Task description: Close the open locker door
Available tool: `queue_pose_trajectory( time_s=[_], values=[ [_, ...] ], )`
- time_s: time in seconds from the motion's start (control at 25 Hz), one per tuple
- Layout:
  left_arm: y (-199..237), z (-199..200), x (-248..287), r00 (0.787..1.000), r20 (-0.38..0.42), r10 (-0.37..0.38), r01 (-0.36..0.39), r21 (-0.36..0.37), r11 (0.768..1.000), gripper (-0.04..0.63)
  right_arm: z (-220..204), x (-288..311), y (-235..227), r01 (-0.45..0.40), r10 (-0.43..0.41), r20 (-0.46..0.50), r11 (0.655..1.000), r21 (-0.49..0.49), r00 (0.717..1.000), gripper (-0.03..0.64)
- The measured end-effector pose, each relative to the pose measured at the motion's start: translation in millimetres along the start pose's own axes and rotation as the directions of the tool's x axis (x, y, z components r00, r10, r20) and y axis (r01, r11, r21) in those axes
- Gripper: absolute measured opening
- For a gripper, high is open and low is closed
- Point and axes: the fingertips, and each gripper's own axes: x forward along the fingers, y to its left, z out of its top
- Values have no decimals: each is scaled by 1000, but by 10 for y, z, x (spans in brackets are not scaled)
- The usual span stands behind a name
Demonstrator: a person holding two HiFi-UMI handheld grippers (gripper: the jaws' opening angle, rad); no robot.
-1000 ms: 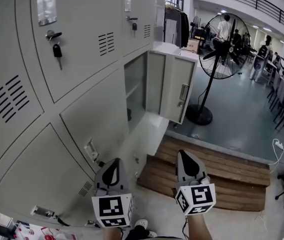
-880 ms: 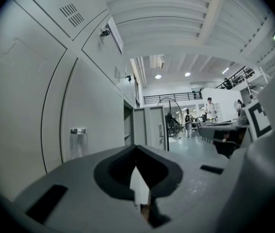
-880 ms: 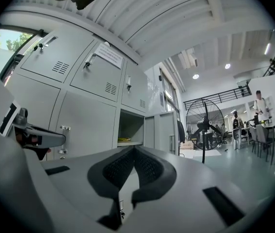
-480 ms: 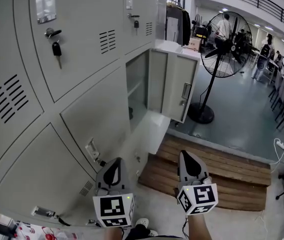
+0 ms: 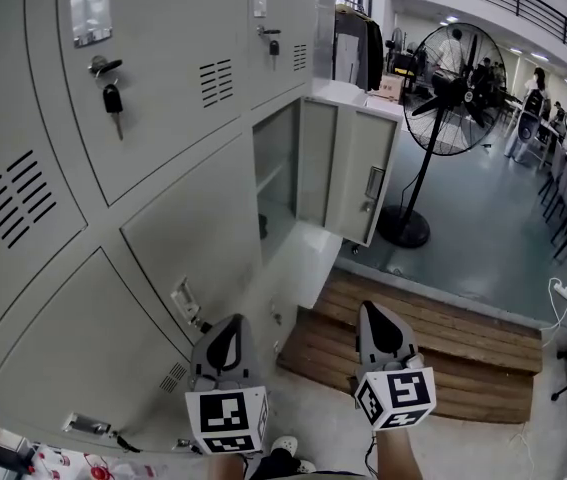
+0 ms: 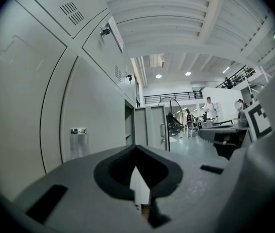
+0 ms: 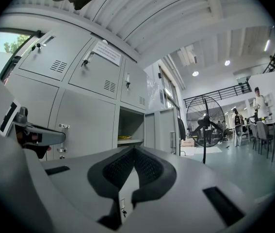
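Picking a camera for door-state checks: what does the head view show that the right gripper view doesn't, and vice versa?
Head view only: the wooden pallet, lying low in front of the lockers.

Right gripper view only: something yellowish on the shelf inside the open locker, too small to identify, plus the ribbed ceiling.

Both: the open locker door, swung out, and the standing fan beyond it.

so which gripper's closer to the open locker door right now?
Right. The right gripper sits roughly in line with the open door, though well short of it; the left gripper is off to its left, by the closed lockers.
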Motion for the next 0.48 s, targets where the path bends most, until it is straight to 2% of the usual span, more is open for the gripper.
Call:
queue_pose_trajectory(
  time_s=[0.48],
  values=[
    [-43, 17, 37, 1000, 0, -9, 9, 4, 1000, 2, 5, 17, -30, -4, 4, -3, 1000, 3, 1000, 18]
  ],
)
